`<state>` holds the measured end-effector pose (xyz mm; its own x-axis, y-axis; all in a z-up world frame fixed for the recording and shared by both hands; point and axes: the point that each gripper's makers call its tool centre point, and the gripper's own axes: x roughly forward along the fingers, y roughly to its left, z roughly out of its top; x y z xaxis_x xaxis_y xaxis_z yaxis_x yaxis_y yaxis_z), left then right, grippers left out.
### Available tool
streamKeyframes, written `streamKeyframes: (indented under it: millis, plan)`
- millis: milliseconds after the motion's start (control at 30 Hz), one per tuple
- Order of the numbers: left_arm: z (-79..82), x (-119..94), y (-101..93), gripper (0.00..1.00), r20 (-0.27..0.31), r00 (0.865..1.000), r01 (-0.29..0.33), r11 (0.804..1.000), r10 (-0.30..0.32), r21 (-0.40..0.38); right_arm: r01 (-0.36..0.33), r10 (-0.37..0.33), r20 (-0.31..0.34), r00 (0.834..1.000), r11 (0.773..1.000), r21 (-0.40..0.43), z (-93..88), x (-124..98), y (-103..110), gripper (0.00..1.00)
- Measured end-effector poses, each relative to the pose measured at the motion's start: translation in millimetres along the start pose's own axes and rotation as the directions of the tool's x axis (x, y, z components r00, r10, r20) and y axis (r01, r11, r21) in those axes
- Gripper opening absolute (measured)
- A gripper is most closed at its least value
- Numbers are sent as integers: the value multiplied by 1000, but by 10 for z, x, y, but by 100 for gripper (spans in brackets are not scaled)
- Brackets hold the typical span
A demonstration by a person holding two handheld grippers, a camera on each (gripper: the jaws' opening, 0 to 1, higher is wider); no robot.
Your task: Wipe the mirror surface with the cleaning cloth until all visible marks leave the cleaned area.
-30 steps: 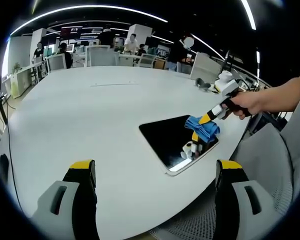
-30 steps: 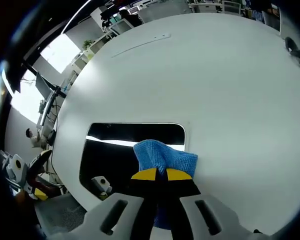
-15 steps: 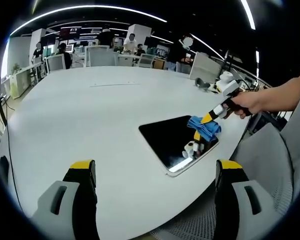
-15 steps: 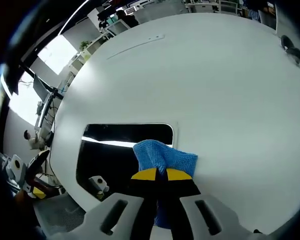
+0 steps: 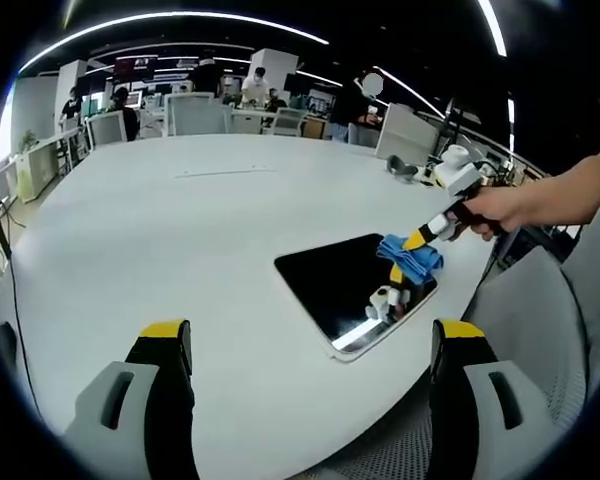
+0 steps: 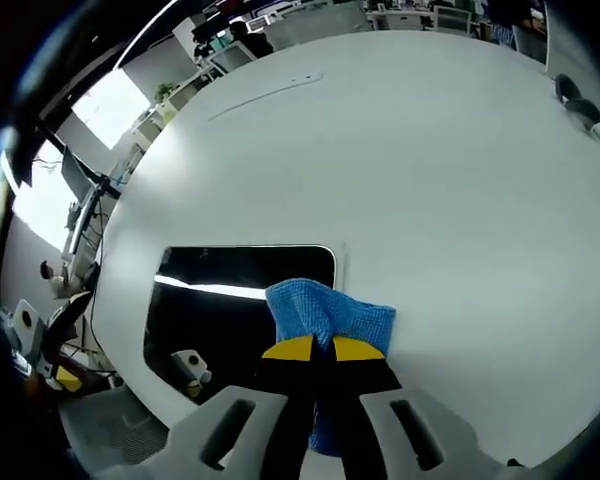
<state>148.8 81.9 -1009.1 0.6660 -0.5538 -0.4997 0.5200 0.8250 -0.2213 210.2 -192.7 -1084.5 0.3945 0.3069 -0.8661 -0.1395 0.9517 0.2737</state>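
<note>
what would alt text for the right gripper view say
The right gripper, shut on a blue cleaning cloth, holds it at the edge of a dark rectangular mirror lying flat on a large white table. The glass reflects a ceiling light strip.

Mirror (image 5: pixel 342 288) lay flat on the table (image 5: pixel 160 230) near its edge, cloth (image 5: pixel 410 254) on the mirror's 3 o'clock corner, right gripper (image 5: pixel 420 238) over it, chairs (image 5: pixel 205 112) beyond at 12 o'clock.
</note>
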Motion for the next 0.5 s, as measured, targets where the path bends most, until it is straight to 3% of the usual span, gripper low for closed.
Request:
streamKeyframes:
  millis: [500]
  plan:
    - [-47, -30, -25, 99, -6, 1000, -1, 1000, 1, -3, -5, 5, 9, 1000, 1000, 26, -158, -72, 21, 0]
